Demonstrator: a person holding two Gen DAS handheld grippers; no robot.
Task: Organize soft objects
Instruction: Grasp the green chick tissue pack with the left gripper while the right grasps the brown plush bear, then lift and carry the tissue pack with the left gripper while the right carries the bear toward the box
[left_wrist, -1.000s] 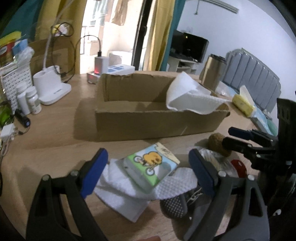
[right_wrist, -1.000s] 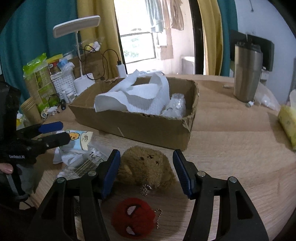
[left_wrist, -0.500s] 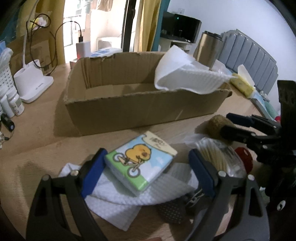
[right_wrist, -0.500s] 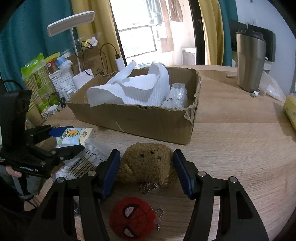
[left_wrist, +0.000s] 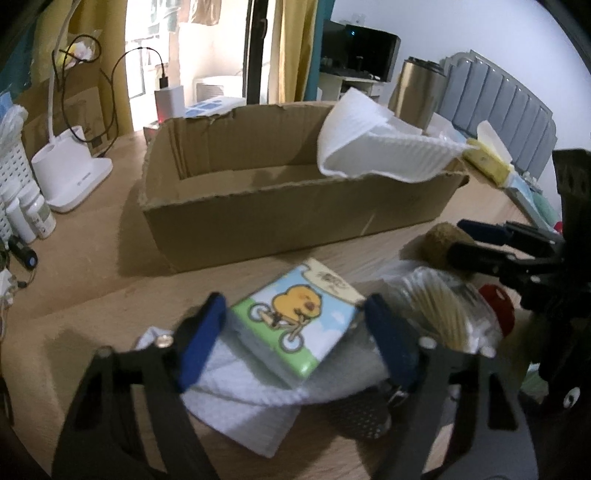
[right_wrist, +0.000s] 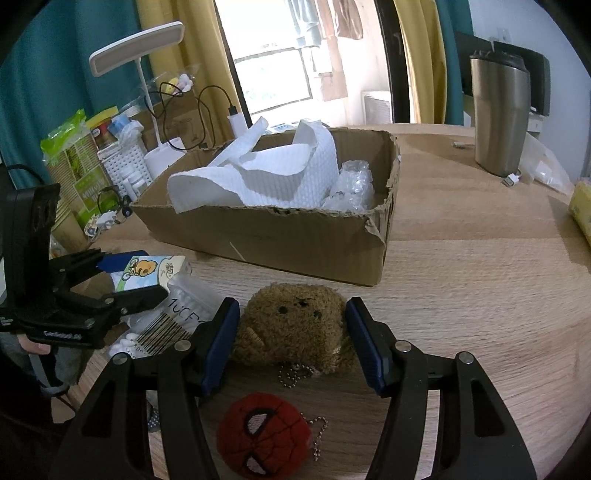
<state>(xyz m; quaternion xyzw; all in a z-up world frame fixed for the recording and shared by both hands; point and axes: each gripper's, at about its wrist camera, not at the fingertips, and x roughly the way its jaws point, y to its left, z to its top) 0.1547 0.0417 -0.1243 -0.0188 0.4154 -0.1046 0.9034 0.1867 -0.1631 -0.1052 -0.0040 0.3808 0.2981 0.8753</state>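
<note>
Brown plush (right_wrist: 291, 325) on the table, just ahead between the pads of the right gripper (right_wrist: 291, 308); jaws apart, blue pads flanking the fur, at most brushing it, no squeeze visible. Likely slip here: closing only on loose fur, then dropping the toy on the lift. Bead chain (right_wrist: 293, 371) trailing back toward the wrist, close to the red plush (right_wrist: 264, 435) lying under the gripper; could snag and drag that one along. To the left, tissue pack (left_wrist: 299, 325) clamped in the left gripper (left_wrist: 293, 310), tilted, seemingly held by its corners above a white cloth (left_wrist: 240, 398). Soft wrapper, so may well buckle or twist out under a skewed grip. Swab bag (left_wrist: 436, 306) just right of that gripper's right finger, easily nudged or caught. Box (left_wrist: 277, 221) straight ahead of both tools, near wall ragged; too low a carry would clip the rim. Paper towel (left_wrist: 373, 155) draped over the box's right end, so a plush dropped there might roll back out; open floor at the left end safer. Grippers close side by side, hence some risk of knocking each other on the way in.
</note>
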